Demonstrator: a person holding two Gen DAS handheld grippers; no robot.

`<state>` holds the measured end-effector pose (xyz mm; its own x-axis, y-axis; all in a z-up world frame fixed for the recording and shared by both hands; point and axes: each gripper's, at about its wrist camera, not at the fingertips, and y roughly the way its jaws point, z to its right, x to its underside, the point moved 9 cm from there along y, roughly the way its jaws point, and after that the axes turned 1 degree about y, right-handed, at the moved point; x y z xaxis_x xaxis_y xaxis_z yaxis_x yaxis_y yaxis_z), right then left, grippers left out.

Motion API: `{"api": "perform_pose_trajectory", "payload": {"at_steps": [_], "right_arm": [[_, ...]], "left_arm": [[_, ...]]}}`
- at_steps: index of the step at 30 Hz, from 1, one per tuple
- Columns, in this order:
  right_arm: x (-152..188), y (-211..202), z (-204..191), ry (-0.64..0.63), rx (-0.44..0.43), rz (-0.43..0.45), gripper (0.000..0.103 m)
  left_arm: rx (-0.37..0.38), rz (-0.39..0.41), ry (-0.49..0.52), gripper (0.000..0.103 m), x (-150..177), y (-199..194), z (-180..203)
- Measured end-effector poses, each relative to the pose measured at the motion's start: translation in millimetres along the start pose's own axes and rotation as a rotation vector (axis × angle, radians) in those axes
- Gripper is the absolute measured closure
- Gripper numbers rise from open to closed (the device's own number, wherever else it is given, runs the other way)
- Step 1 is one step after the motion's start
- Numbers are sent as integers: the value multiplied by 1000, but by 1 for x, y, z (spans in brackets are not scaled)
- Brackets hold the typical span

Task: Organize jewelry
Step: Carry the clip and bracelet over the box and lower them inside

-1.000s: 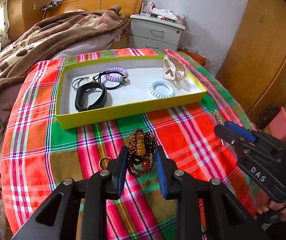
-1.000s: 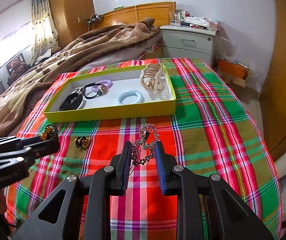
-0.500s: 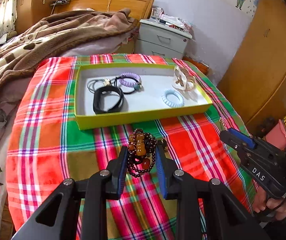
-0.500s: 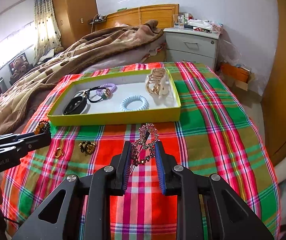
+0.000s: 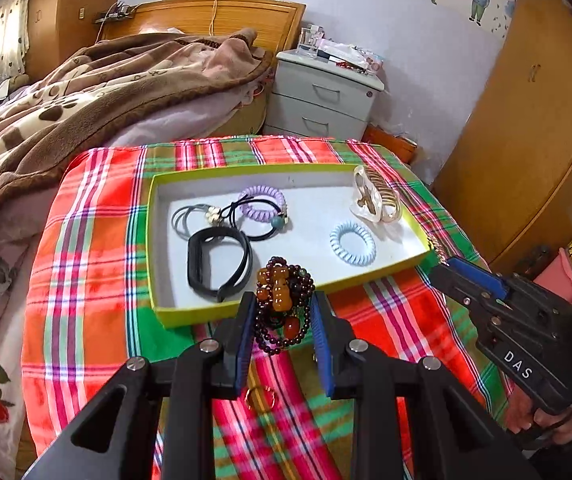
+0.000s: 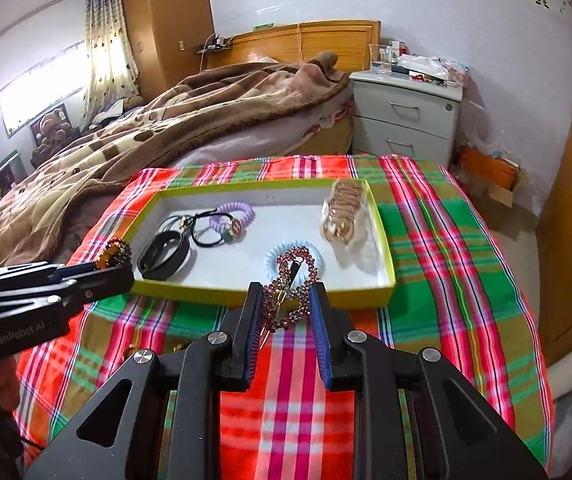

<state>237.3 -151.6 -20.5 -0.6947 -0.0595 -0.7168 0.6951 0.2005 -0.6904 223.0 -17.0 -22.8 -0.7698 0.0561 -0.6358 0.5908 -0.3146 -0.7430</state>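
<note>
My left gripper is shut on a dark beaded bracelet with amber beads and holds it raised over the front edge of the yellow-green box. My right gripper is shut on a pink rhinestone hair clip, raised just before the box's front wall. The box holds a black band, black hair ties, a purple coil tie, a blue coil tie and a gold claw clip. A gold ring lies on the plaid cloth below the left gripper.
The plaid cloth covers the bed end. A brown blanket is piled at the left. A grey nightstand stands behind, wooden wardrobes at the right. The right gripper shows in the left wrist view.
Both grippers have risen and moved forward toward the box, each carrying its piece. The bracelet and the clip now appear over the box's front edge.
</note>
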Motion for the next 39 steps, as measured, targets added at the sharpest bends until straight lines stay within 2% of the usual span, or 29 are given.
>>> {"api": "perform_pose_trajectory", "payload": {"at_steps": [13, 22, 28, 39], "right_arm": [[-43, 38, -4, -47, -35, -27, 79], [-66, 83, -3, -70, -92, -112, 79], [-68, 115, -4, -81, -128, -193, 79], [-63, 143, -9, -134, -95, -257, 79]], "left_arm": [[18, -11, -5, 75, -22, 25, 3], [6, -38, -2, 75, -28, 51, 1], [3, -61, -8, 75, -31, 69, 1], [1, -95, 5, 75, -31, 85, 4]]}}
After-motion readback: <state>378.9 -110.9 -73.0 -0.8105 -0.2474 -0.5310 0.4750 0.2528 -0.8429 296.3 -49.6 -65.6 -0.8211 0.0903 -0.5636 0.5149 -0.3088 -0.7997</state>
